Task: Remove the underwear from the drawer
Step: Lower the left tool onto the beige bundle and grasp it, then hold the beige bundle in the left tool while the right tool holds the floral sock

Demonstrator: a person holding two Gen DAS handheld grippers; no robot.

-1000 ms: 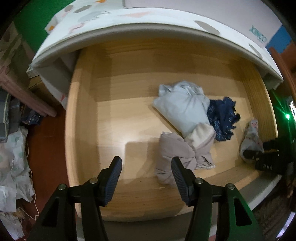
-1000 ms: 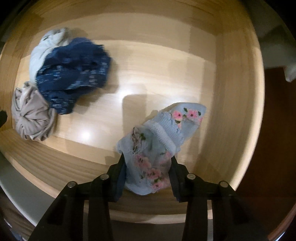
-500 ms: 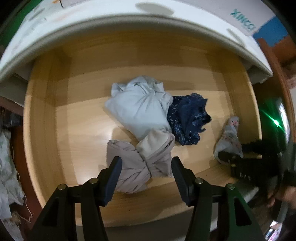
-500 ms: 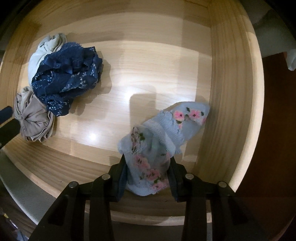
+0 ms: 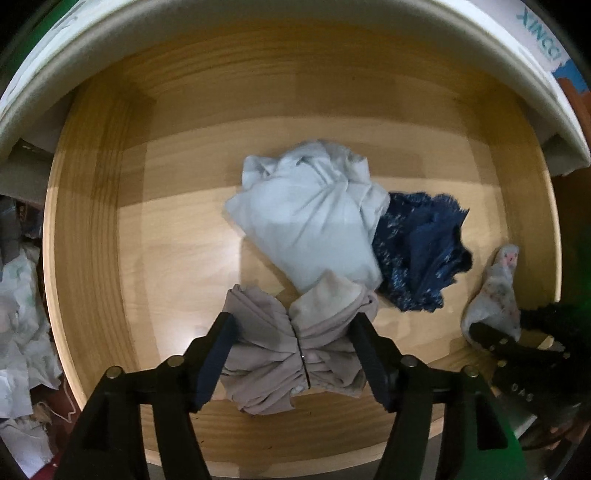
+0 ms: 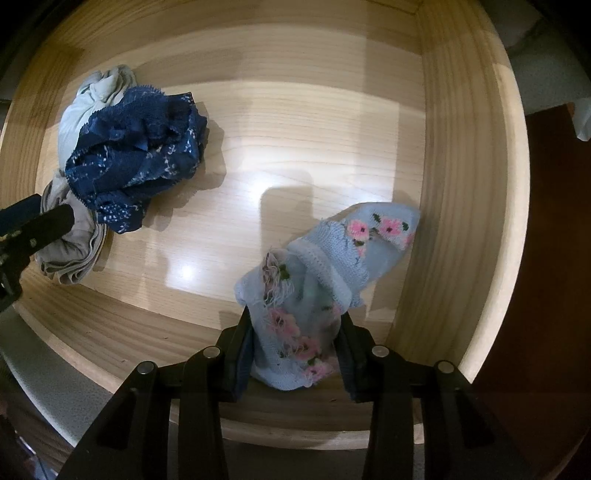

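An open wooden drawer (image 5: 85, 240) holds several garments. My left gripper (image 5: 293, 319) points down over a taupe bunched garment (image 5: 273, 354); its jaws are opening, and the garment lies between the fingers without being squeezed. Behind it lie a pale blue garment (image 5: 310, 221) and navy lace underwear (image 5: 417, 251). My right gripper (image 6: 295, 317) is shut on a light-blue knit garment with pink flowers (image 6: 332, 258), near the drawer's right wall (image 6: 461, 184). The navy underwear (image 6: 136, 155) and the taupe garment (image 6: 74, 251) show at its left.
A white cabinet body (image 5: 295, 29) overhangs the back of the drawer. Crumpled pale cloth (image 5: 18, 314) lies on the floor left of the drawer. Dark red-brown floor (image 6: 554, 258) shows beyond the right wall.
My left gripper has shifted over the taupe garment, come down around it, and its jaws stand wider. The right gripper keeps its grip on the floral garment, barely moved.
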